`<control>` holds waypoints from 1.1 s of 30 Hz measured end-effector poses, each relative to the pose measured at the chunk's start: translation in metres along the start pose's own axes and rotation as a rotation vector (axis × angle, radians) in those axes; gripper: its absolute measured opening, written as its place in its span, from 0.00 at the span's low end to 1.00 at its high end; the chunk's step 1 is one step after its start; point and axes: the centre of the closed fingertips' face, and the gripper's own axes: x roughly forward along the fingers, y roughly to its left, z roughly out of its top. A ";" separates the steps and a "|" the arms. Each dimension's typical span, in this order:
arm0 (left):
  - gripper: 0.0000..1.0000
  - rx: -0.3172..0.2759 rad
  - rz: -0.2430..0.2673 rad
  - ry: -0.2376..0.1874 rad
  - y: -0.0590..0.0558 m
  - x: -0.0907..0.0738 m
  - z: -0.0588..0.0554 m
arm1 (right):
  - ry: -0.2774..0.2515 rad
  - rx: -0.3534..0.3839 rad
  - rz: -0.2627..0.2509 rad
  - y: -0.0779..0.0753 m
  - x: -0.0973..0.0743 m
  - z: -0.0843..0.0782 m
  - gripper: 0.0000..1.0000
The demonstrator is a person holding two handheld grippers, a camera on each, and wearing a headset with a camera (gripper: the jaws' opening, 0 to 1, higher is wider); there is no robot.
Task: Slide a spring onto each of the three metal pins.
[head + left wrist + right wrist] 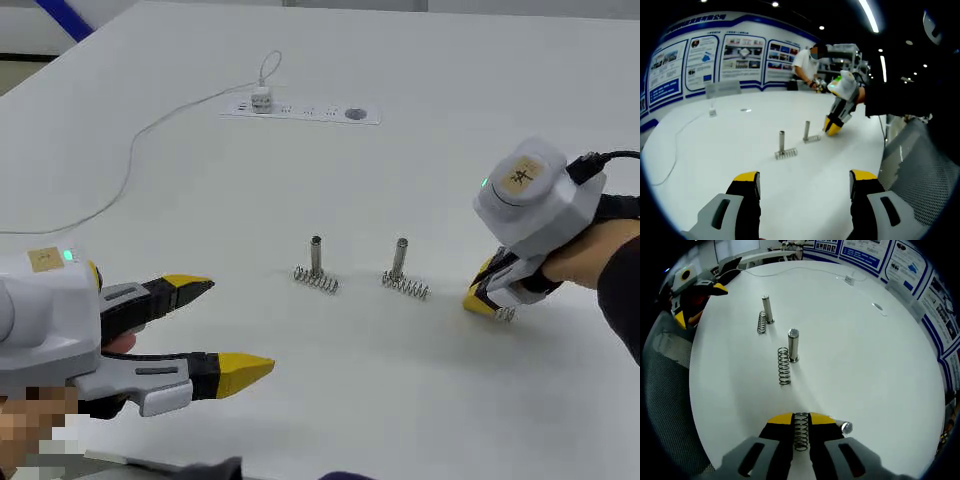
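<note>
Right tool [801,420] pinches one spring [800,436]

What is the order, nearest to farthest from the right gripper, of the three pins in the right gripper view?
1. Near pin, beside the right gripper's jaws.
2. Middle pin, ahead at mid-table.
3. Far pin, beyond it, toward the left gripper.

On white flat tabletop [450,180], left to right in a row: left short silvery metal pin [316,255], right short silvery metal pin [401,256], right gripper [490,300]. Before each pin, at its foot: left coiled wire spring [316,280], right coiled wire spring [405,287]. Clamped between right gripper's jaws: third coiled wire spring [800,430], with third silvery metal pin [846,428] just beside. Far behind: white flat power strip [300,110]. Near left, well apart: left gripper [240,325], jaws spread.
</note>
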 end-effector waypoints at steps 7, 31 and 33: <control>0.74 0.003 -0.005 0.003 -0.001 0.001 0.000 | -0.054 0.020 -0.024 0.000 -0.013 0.007 0.12; 0.74 0.013 -0.013 -0.001 -0.003 0.000 0.001 | -0.141 0.092 -0.049 0.007 -0.032 0.010 0.12; 0.74 0.014 -0.012 -0.001 -0.003 0.000 0.001 | -0.158 0.102 -0.048 0.008 -0.035 0.012 0.12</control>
